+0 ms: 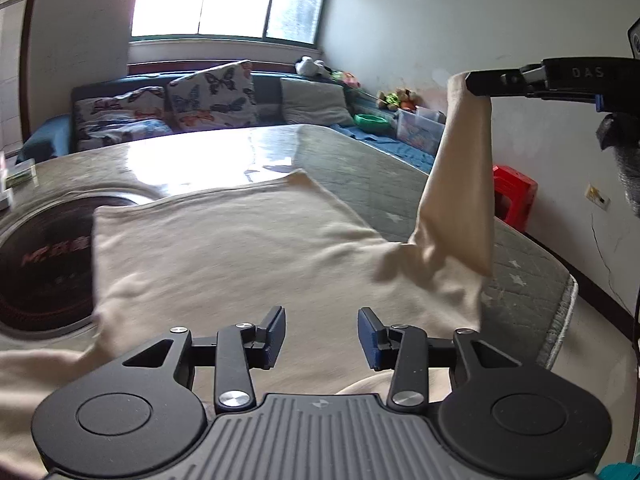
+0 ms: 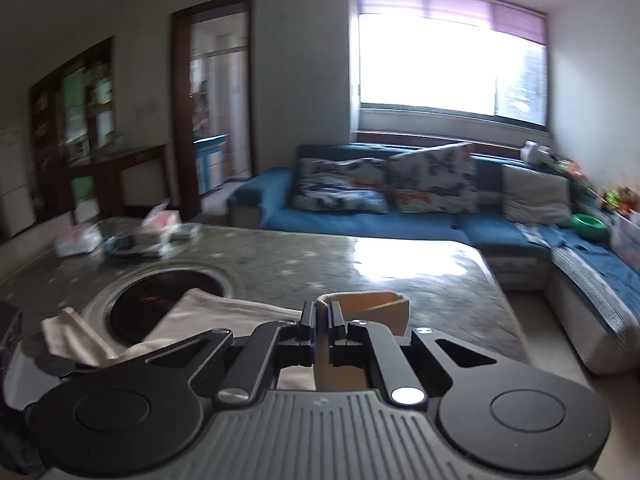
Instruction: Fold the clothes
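Left wrist: rt gripper [image 1: 472, 80] pinching cream sleeve [image 1: 460, 184], left gripper [image 1: 322, 336] spread.

Bare tabletop [image 1: 360, 168] beyond the garment [image 1: 224, 248].

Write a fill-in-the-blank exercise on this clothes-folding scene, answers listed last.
1. The right gripper is shut on the cream shirt's ____.
2. The left gripper hovers over the shirt with its jaws ____.
3. The sofa under the window is ____ in colour.

Answers: sleeve; open; blue
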`<move>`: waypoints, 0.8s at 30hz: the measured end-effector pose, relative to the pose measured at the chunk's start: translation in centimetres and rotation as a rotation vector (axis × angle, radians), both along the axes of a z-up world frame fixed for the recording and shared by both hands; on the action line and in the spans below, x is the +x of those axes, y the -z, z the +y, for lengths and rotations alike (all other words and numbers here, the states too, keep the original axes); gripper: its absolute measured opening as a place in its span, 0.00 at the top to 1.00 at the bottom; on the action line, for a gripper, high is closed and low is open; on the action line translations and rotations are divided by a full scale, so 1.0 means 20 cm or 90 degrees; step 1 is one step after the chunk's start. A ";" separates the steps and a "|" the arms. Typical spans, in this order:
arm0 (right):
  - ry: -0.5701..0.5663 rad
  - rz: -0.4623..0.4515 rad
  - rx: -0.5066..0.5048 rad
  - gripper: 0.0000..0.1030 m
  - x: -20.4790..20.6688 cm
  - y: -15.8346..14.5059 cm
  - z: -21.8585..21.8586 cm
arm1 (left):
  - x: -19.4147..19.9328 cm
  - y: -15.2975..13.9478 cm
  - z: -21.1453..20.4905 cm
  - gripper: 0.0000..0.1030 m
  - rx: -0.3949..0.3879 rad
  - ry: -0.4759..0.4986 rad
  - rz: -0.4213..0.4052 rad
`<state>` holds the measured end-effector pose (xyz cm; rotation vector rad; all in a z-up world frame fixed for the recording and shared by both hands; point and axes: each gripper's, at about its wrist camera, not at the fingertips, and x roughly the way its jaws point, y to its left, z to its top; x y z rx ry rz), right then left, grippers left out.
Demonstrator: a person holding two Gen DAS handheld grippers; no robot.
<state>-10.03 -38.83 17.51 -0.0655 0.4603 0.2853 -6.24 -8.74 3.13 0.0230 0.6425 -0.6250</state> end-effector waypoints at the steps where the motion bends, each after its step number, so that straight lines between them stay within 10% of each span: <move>1: -0.022 0.000 -0.008 0.96 0.01 -0.02 0.07 | 0.00 0.01 0.03 0.58 -0.003 -0.008 0.000; 13: -0.230 0.110 -0.056 0.95 0.06 0.29 0.73 | -0.08 0.05 0.28 0.57 -0.021 -0.071 0.009; 24: -0.217 0.133 -0.110 0.71 -0.06 0.38 0.55 | -0.14 0.03 0.35 0.56 -0.001 -0.086 0.009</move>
